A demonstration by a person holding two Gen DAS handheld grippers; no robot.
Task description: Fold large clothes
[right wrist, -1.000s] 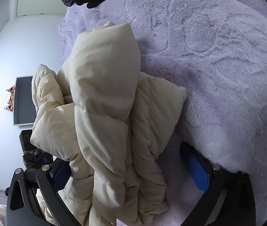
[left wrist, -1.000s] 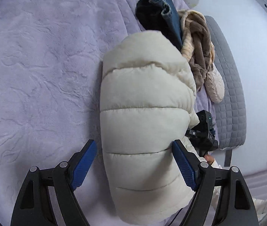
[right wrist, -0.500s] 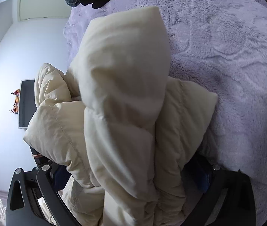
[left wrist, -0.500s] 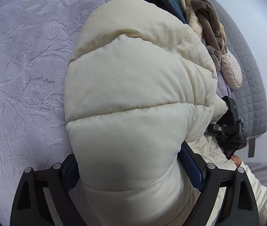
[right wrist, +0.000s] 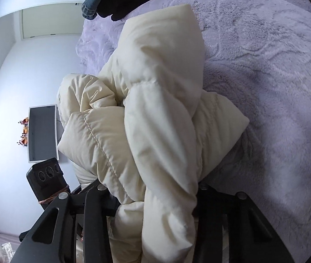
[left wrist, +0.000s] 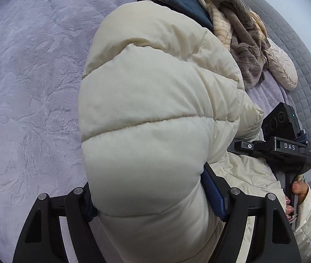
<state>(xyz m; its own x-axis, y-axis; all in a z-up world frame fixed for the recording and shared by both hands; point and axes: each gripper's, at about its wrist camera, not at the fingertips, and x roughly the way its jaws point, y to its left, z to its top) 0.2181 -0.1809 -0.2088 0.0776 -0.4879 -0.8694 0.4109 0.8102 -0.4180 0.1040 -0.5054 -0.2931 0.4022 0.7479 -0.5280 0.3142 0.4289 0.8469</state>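
Observation:
A folded cream puffer jacket (left wrist: 155, 120) lies on the lilac plush bed cover (left wrist: 28, 92). My left gripper (left wrist: 153, 201) straddles its near end, the blue pads pressed against both sides of the bundle. In the right wrist view the same jacket (right wrist: 155, 120) fills the middle, and my right gripper (right wrist: 153, 199) grips its other end with the fingers sunk into the padding. The fingertips of both grippers are mostly hidden by the jacket. The right gripper's body (left wrist: 287, 144) shows at the right of the left wrist view.
A pile of other clothes sits beyond the jacket: blue jeans (left wrist: 177, 0), a brown and cream fleece (left wrist: 236, 26) and a quilted cream piece (left wrist: 282, 65). A grey quilted headboard (left wrist: 304, 65) bounds the bed. White walls and a wall-mounted screen (right wrist: 42, 133) lie beyond.
Both grippers have moved forward onto the jacket and closed around it. The jacket now bulges up between the fingers and fills more of each view.

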